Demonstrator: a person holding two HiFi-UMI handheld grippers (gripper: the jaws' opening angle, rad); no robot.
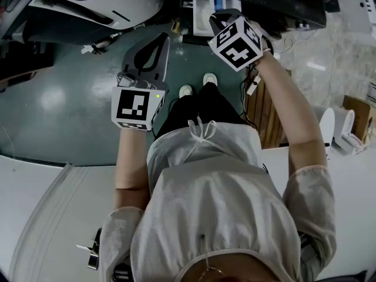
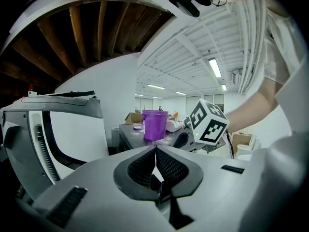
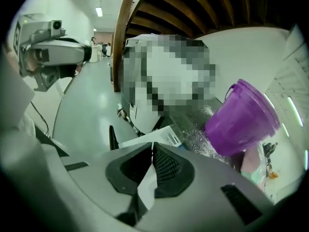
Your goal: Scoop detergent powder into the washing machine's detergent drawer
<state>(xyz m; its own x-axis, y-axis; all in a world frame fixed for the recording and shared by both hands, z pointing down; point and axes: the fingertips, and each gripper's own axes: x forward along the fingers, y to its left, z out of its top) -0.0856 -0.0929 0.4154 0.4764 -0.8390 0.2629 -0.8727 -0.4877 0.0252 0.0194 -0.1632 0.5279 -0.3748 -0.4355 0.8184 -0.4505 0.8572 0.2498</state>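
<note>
The drawer [image 3: 158,137] looks pulled out, just past your right gripper [image 3: 153,148] and a little below its tips. The cup [image 3: 244,117] sits to its right on the machine top, amid spilt powder [image 3: 202,135]. Right is nearer. Both grippers are closed and empty, and the left gripper [image 2: 155,148] hangs well back.

A glossy green floor [image 1: 53,104] lies below, a white ceiling [image 2: 193,47] with strip lights [image 2: 214,67] and wooden beams [image 2: 76,33] above
</note>
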